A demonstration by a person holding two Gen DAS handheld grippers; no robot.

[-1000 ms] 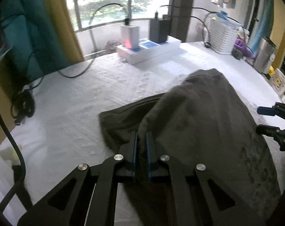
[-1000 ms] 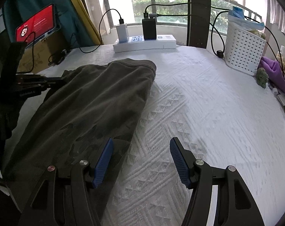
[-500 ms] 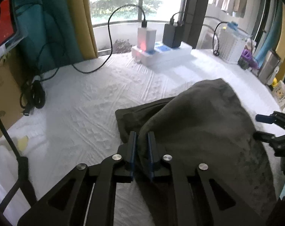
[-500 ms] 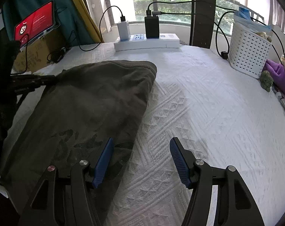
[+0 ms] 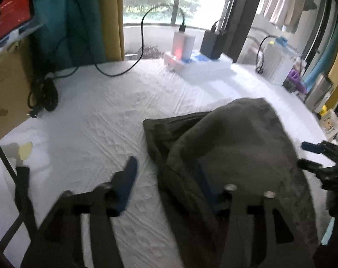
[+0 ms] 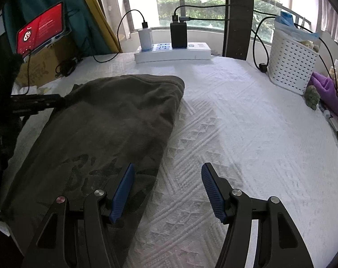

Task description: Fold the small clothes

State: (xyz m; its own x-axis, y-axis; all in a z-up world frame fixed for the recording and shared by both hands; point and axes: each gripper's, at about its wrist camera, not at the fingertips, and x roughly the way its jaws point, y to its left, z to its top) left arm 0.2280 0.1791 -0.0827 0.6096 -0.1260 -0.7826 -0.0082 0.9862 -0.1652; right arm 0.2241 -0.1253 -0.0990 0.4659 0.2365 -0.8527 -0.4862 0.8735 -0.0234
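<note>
The left gripper [image 5: 166, 178], a black linkage frame with blue ribbed pads, was found with its jaws opening; the picture was motion-blurred, and the pads did not appear to press on anything. Its left finger stood over bare sheet, while its right finger lay partly under a raised fold at the edge of the dark olive-grey cloth garment [image 5: 236, 147], so that cloth lay between the two fingers. The right gripper [image 6: 167, 189], of the same build, stood with its jaws well apart and nothing clamped; its left pad hung over the near right edge of the garment, its right pad over the white textured bedsheet [image 6: 247, 122]. The garment lay folded lengthwise on the sheet, with a faded dark print showing on its near part in the right wrist view and its far end rounded and doubled over. A flat underlayer of the garment projected to the left of the folded bulk in the left wrist view. At the far edge of the sheet, near the window, stood a white power strip [image 6: 172, 52] carrying a white charger block [image 6: 145, 38] and a black charger block [image 6: 178, 35], each with a black cable. A white perforated plastic basket [image 6: 290, 69] stood at the far right, well apart from the garment, with a purple cloth [image 6: 329, 93] beside it. A red-screened tablet [image 6: 40, 29] leaned at the far left.
</note>
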